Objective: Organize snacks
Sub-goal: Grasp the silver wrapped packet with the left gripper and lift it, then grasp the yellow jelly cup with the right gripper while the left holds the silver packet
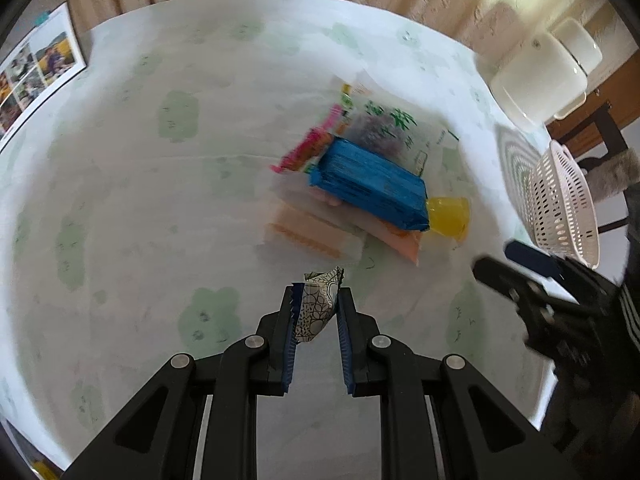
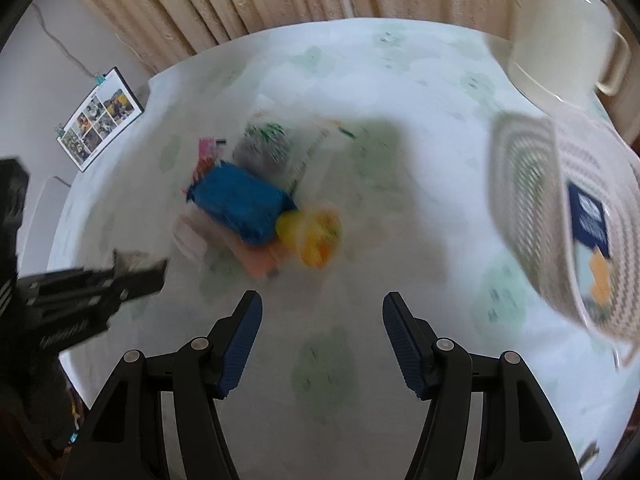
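Snacks (image 1: 360, 184) piled on tablecloth (image 1: 160, 208) | left hand-held gripper (image 1: 318, 304) clamps candy (image 1: 318, 306) | right hand-held gripper (image 2: 322, 320) agape, empty

Both wrist cameras are looking steeply down at the table (image 1: 120, 208), left one nearer, both sharing the snack pile (image 2: 244, 204) and basket (image 1: 560, 200).

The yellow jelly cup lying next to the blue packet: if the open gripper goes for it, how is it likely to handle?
The yellow jelly cup looks round and smooth, so it would probably roll or slip when nudged. It appears to lie on its side against the blue packet, so pushing may shift that too. The right gripper stands open, seemingly wide enough for it.
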`<action>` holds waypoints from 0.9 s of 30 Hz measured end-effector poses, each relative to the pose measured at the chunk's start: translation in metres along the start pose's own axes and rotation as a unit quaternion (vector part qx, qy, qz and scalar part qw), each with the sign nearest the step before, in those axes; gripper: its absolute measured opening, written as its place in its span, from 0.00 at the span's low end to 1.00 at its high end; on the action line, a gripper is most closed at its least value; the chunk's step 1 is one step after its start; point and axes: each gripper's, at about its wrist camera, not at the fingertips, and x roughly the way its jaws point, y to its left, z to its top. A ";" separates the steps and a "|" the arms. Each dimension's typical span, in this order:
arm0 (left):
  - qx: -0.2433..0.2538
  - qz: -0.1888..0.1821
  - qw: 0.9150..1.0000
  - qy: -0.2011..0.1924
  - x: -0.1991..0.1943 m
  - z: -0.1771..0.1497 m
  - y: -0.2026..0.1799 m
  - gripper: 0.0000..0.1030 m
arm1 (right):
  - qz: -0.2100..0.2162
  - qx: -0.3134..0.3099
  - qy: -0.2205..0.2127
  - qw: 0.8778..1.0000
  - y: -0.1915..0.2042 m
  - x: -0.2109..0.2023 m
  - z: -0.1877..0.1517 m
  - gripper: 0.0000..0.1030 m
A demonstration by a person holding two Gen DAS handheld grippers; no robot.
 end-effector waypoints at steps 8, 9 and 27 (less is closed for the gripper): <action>-0.014 0.003 1.000 -0.012 -0.016 -0.005 0.012 0.16 | -0.005 -0.021 0.015 1.000 0.005 0.039 0.033 0.62; -0.015 0.004 1.000 -0.012 -0.017 -0.005 0.013 0.16 | -0.003 -0.020 0.018 1.000 0.005 0.044 0.036 0.62; -0.021 0.009 1.000 -0.009 -0.018 -0.004 0.008 0.16 | 0.007 -0.010 0.024 1.000 -0.002 0.040 0.025 0.48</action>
